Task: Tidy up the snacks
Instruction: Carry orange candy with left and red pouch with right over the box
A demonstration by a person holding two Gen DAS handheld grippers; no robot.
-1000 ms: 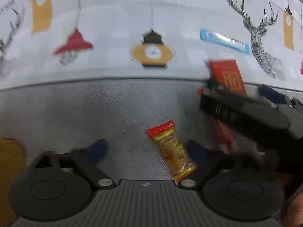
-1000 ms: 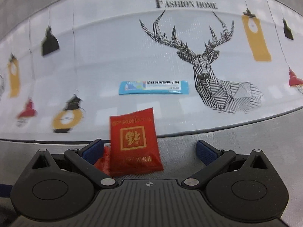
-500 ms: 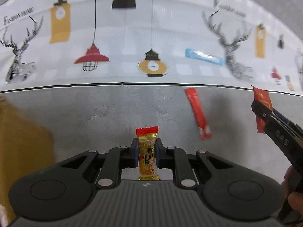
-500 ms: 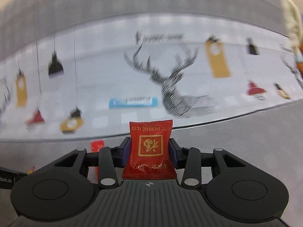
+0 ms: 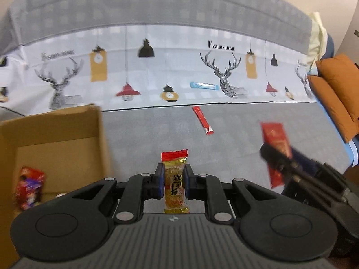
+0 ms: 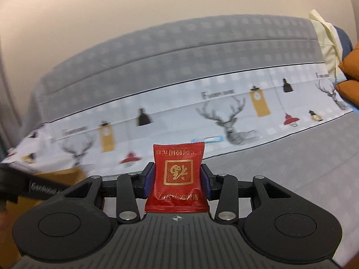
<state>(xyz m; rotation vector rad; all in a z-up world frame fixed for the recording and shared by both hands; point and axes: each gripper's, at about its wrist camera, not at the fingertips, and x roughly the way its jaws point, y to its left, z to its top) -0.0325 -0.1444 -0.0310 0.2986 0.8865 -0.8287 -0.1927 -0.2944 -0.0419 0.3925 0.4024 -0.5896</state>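
My left tongs (image 5: 173,185) are clamped tight on a gold snack bar (image 5: 175,187) with a red crimped end, held upright between the blue pads, its red top poking out past the fingertips. Off to my left sits the cardboard box (image 5: 56,132), open, with one red-and-purple snack packet (image 5: 29,188) lying inside near its left wall. Out ahead on the grey sofa seat (image 5: 157,134) a slim red stick sachet (image 5: 202,120) lies at a slant, well apart from the box. Farther back, on the printed deer-and-lamp cloth (image 5: 157,67), a light blue stick pack (image 5: 204,85) lies flat just beside a deer's head. To my right I see the right tongs (image 5: 278,157) from the side, blurred, with the red square packet (image 5: 277,143) sticking up out of them. On the right wrist camera those tongs (image 6: 177,179) are shut on that red packet (image 6: 178,179), its gold emblem facing me. Orange cushions (image 5: 336,94) are stacked at the far right edge.
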